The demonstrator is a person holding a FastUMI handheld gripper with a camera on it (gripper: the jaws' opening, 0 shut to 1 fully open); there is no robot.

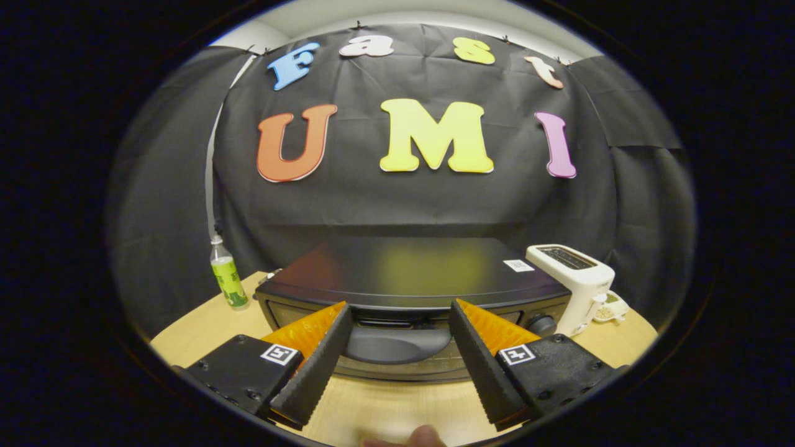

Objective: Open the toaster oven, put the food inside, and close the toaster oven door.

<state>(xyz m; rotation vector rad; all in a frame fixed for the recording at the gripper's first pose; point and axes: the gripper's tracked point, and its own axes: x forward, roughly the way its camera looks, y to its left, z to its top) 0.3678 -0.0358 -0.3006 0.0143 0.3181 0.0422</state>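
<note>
Toaster oven (410, 273): on tabletop (385, 410), door seemingly closed, handle (397, 343) between fingers of gripper (400, 320), spread apart, touching nothing. Toaster (574, 279) beside; bottle (228, 276) opposite.

Probably demo booth, black cloth wall (404, 205), wooden table (385, 410)

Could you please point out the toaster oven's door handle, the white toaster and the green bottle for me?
door handle (397, 343): gripper view, middle of the handle, between the open fingers.
white toaster (574, 282): gripper view, its side wall.
green bottle (228, 280): gripper view, its label.
</note>
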